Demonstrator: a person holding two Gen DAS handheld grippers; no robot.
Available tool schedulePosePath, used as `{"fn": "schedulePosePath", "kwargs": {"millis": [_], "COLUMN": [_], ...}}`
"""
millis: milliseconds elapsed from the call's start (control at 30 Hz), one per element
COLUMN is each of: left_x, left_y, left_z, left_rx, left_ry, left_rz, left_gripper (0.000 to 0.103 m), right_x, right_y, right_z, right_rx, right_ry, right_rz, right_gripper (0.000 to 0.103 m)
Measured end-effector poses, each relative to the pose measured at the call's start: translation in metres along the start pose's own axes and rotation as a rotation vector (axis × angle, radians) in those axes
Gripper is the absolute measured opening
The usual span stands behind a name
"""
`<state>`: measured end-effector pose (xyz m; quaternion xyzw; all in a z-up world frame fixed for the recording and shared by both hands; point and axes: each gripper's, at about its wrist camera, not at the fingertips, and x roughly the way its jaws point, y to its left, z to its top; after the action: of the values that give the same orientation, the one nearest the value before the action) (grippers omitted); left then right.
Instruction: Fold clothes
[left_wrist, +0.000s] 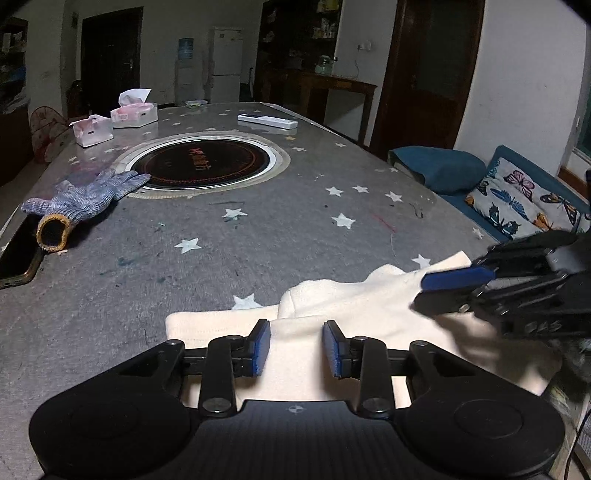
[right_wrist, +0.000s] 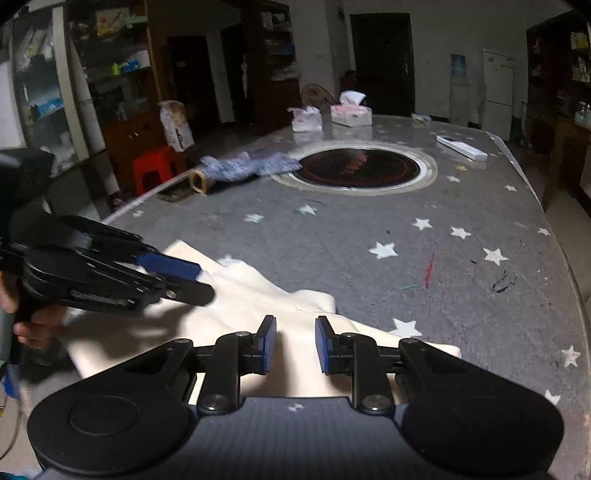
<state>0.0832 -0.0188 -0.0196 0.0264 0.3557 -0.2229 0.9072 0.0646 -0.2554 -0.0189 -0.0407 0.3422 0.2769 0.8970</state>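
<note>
1. The desk (left_wrist: 295, 229) carries everything, and its near edge is my biggest worry: the cream garment (left_wrist: 351, 314) lies bunched at that edge, near the right corner, with part of it reaching the rim. I judge a careless pull toward me could drag it off.
2. The garment is rumpled, with a raised ridge across its middle. If I pinch only the top layer, the fold would likely come out crooked or the layers would slide apart.
3. My left gripper (left_wrist: 296, 347) is released, jaws apart, hovering over the garment's near part with cloth showing between the pads. It holds nothing. Closing from here might catch a thick wad, not a clean edge.
4. My right gripper (right_wrist: 295, 345) is also released, jaws apart over the garment's right portion, empty. From the left view it (left_wrist: 439, 291) reaches in from the right, its tips over the cloth near the far corner; I cannot tell whether they touch. The two grippers are near each other and could collide.
5. The knit glove (left_wrist: 85, 199) lies near the left edge, well apart from the garment, just beside the round hob (left_wrist: 203, 162) in the desk's middle, so it is little risk.
</note>
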Motion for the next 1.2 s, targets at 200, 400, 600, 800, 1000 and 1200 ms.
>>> {"fn": "schedulePosePath", "kwargs": {"millis": [200,400,600,800,1000,1200], "left_x": [-0.006,-0.004,-0.023,-0.046,-0.057,-0.059], "left_y": [-0.009,-0.013,-0.014,-0.018,-0.019,-0.018], "left_z": [-0.002,-0.002,-0.005,-0.024,-0.039,-0.051], "left_rx": [0.049,0.047,0.041,0.042,0.012,-0.028], "left_ry": [-0.017,-0.016,-0.054,-0.086,-0.078,-0.048], "left_rz": [0.017,0.034,0.06,0.097,0.111,0.129], "left_gripper": [0.041,0.056,0.078,0.098,0.103,0.103], "right_x": [0.0,0.011,-0.002,-0.022,-0.031,-0.035], "right_y": [-0.001,0.002,0.011,0.025,0.035,0.042], "right_z": [0.002,0.001,0.001,-0.008,-0.023,-0.039], "right_rx": [0.011,0.035,0.033,0.004,-0.002,-0.013], "right_ry": [-0.015,0.002,-0.029,-0.049,-0.043,-0.048], "right_rz": [-0.005,-0.023,-0.034,-0.045,-0.046,-0.059], "right_gripper": [0.021,0.023,0.038,0.056,0.069,0.083]}}
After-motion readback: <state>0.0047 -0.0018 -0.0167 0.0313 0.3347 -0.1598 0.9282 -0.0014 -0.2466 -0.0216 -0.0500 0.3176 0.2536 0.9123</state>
